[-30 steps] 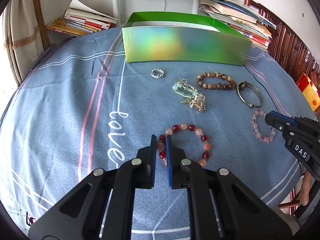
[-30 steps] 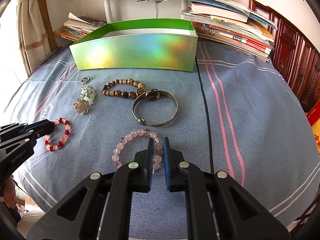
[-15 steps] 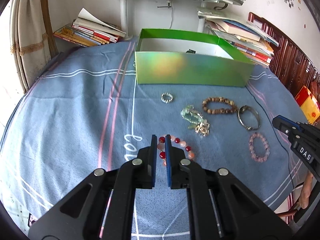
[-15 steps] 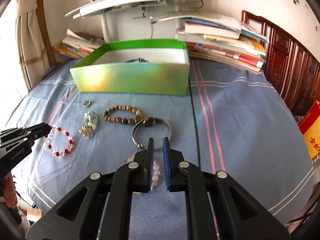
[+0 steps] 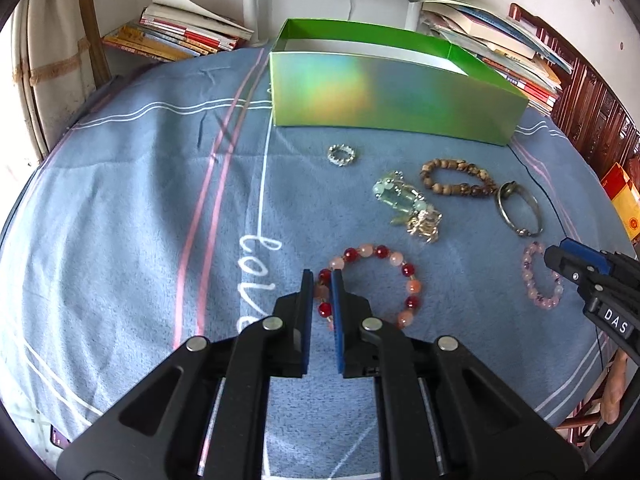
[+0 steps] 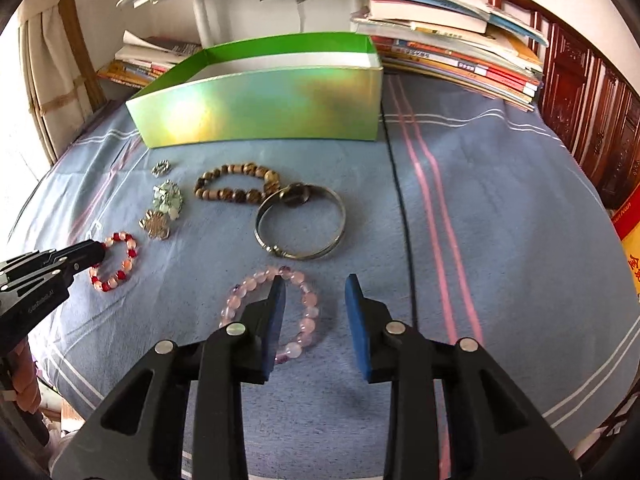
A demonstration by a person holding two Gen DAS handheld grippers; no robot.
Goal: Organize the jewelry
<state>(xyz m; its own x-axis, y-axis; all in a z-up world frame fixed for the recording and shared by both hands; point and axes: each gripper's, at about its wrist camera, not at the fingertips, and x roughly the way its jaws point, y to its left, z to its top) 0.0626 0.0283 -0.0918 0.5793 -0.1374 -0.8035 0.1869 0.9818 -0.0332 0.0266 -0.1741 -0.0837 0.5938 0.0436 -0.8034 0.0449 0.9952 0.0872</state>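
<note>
— Two grippers low over the cloth (image 5: 132, 184): left gripper (image 5: 321, 276) nearly clenched on the red bracelet (image 5: 370, 286); right gripper (image 6: 315, 280) spread wide astride the pink bracelet (image 6: 272, 312).

— Both bracelets flat, likely bound for the green box (image 6: 260, 104) beyond.
</note>
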